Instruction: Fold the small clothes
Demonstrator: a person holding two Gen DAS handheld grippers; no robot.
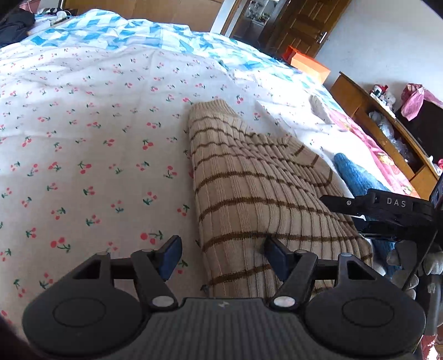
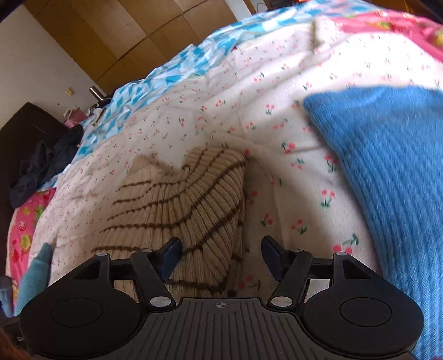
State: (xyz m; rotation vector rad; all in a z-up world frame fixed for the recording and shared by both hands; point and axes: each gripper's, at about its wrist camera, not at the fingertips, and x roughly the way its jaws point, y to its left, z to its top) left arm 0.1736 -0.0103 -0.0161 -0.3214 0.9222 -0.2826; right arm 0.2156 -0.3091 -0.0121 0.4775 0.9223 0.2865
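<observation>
Home bedroom. Wide bed (image 1: 83,116) under cherry-print sheet; blue-and-white patchwork quilt (image 1: 116,30) beyond. Wooden headboard shelf (image 1: 387,133) with soft toys and clutter. Panelled wooden door (image 1: 301,25), wooden wardrobe fronts (image 2: 133,30), dark clothing heap (image 2: 44,163) at bed edge.

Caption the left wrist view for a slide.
Open left gripper over a striped beige knit on the cherry-print bedspread, right gripper alongside.
</observation>
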